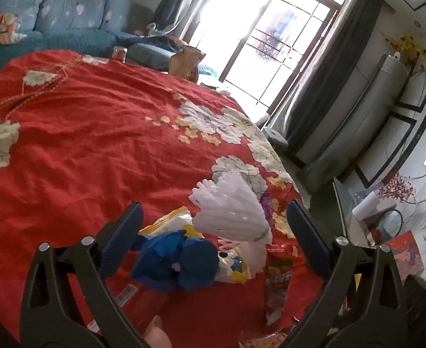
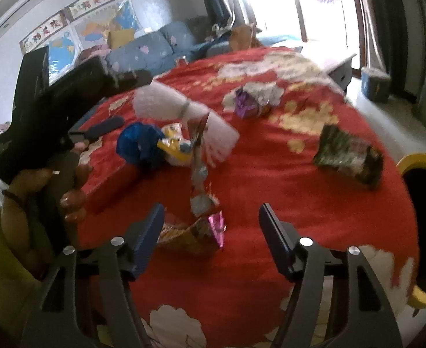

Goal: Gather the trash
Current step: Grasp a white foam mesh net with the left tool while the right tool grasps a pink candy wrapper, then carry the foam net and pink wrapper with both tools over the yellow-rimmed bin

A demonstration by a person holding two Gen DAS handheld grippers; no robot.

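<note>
Trash lies on a red flowered cloth [image 1: 82, 150]. In the left wrist view my left gripper [image 1: 213, 226] is open, its fingers either side of a crumpled blue wad [image 1: 175, 264], a white foam net [image 1: 230, 208], a yellow and white wrapper [image 1: 172, 223] and a red snack packet [image 1: 276, 281]. In the right wrist view my right gripper [image 2: 211, 226] is open just above a brown and pink wrapper [image 2: 198, 235]. The blue wad [image 2: 139, 142], the foam net [image 2: 181, 113], a purple wrapper [image 2: 246, 103] and a dark green packet [image 2: 348, 156] lie farther off. The left gripper's body [image 2: 53, 107] shows at the left.
A yellow-rimmed bin [image 2: 422, 232] stands at the cloth's right edge. A blue sofa [image 1: 68, 26] and a brown paper bag [image 1: 184, 61] are beyond the far edge. A glass side table [image 1: 366, 217] with clutter stands to the right of the cloth.
</note>
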